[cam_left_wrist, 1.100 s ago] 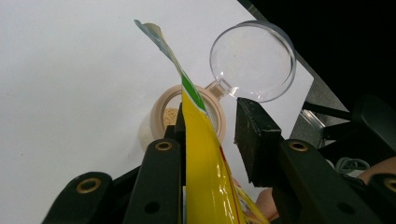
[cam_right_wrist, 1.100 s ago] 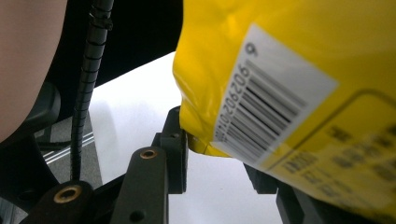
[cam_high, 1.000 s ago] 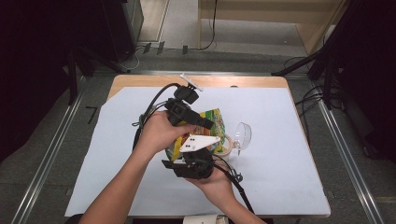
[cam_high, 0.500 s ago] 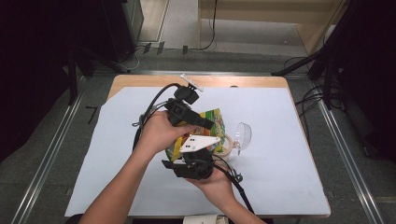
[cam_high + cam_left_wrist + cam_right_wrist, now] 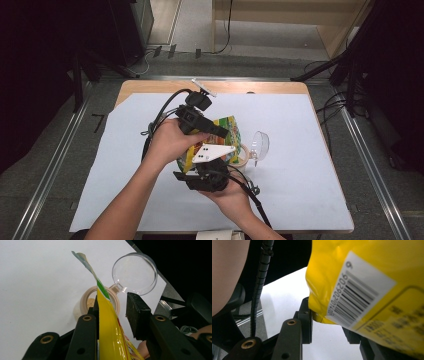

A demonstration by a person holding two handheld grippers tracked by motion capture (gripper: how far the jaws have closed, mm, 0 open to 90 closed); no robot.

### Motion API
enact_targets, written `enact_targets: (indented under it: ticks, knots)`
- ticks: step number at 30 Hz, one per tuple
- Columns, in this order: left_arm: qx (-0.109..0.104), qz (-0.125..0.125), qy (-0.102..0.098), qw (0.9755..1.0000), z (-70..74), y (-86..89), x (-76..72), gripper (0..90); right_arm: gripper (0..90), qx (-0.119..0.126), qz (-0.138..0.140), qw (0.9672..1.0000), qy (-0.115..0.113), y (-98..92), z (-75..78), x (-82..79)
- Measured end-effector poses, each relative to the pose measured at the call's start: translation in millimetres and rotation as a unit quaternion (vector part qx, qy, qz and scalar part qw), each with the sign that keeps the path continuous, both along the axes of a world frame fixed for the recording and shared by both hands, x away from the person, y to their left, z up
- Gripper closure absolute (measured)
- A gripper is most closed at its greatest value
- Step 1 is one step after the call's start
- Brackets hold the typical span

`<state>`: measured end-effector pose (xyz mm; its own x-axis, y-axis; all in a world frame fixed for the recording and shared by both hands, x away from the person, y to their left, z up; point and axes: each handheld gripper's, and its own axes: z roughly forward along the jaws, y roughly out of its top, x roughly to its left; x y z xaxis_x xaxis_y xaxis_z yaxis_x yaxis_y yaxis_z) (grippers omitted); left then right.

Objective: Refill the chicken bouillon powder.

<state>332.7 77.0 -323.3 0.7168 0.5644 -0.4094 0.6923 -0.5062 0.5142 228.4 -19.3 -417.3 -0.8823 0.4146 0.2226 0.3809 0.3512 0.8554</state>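
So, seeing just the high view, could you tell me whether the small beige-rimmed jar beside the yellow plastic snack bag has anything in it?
Observer: Tan granules lie inside the beige-rimmed jar; its clear round lid is flipped open.
Operator: Thanks. Where is the bag's top?
Observer: The yellow plastic snack bag runs between the left gripper's jaws, in line with the jar.
Operator: And its bottom?
Observer: Its barcoded corner rests against one jaw of the right gripper.

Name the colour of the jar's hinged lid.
Clear, see-through lid; the left gripper view shows it best.
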Motion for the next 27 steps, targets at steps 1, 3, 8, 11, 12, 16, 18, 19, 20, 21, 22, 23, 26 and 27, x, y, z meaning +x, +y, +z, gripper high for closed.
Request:
enact_targets:
  ticks: [1,3,8,11,12,16,18,19,20,21,22,23,26,27]
  knots:
    - [0.001,0.000,-0.001,1.0000,0.0,-0.2,-0.3,70.7,65.6,0.000,0.000,1.0000,0.000,0.2,-0.1,-0.1]
    - [0.002,0.000,-0.001,1.0000,0.0,-0.2,-0.5,70.7,65.6,0.000,-0.001,1.0000,-0.001,0.3,-0.4,-0.3]
    - [0.005,-0.002,-0.003,1.0000,0.2,-1.7,-2.2,70.7,65.9,0.004,-0.001,1.0000,0.002,1.2,-2.4,-0.9]
    - [0.005,-0.001,-0.006,1.0000,0.8,-2.1,-2.5,70.6,66.0,0.005,-0.001,1.0000,0.001,0.7,-2.0,-1.1]
    - [0.003,-0.001,-0.006,1.0000,1.3,-1.3,-1.9,70.6,66.0,0.005,0.000,1.0000,0.001,0.5,-1.6,-0.8]
    - [-0.010,0.005,0.004,0.9999,1.8,3.0,1.2,69.7,65.8,-0.005,0.005,1.0000,0.002,-0.4,3.8,0.8]
    - [-0.008,0.005,0.007,0.9999,1.2,3.8,2.0,69.3,65.8,-0.008,0.009,0.9999,0.007,0.0,5.0,1.5]
    - [-0.008,0.006,0.008,0.9999,0.9,3.8,2.1,69.3,65.8,-0.011,0.011,0.9998,0.010,0.4,5.3,2.1]
    - [-0.007,0.006,0.008,0.9999,0.5,3.9,2.4,69.3,65.8,-0.012,0.011,0.9998,0.010,0.5,5.2,2.4]
    - [-0.006,0.005,0.009,0.9999,0.1,4.1,3.0,69.3,65.8,-0.013,0.012,0.9998,0.010,0.6,5.0,2.8]
    - [-0.007,0.006,0.010,0.9999,-0.5,3.9,3.4,69.3,65.7,-0.014,0.012,0.9998,0.012,0.6,5.0,2.9]
    - [-0.006,0.008,0.011,0.9999,-1.1,3.5,3.4,69.3,65.8,-0.013,0.012,0.9998,0.013,0.7,4.5,3.1]
    - [0.001,0.004,0.012,0.9999,-3.5,1.7,3.3,69.3,65.7,-0.007,0.008,0.9998,0.018,1.5,1.4,2.6]
    - [0.002,0.004,0.013,0.9999,-3.8,1.4,3.1,69.5,65.9,-0.006,0.005,0.9998,0.019,1.9,-0.3,1.8]
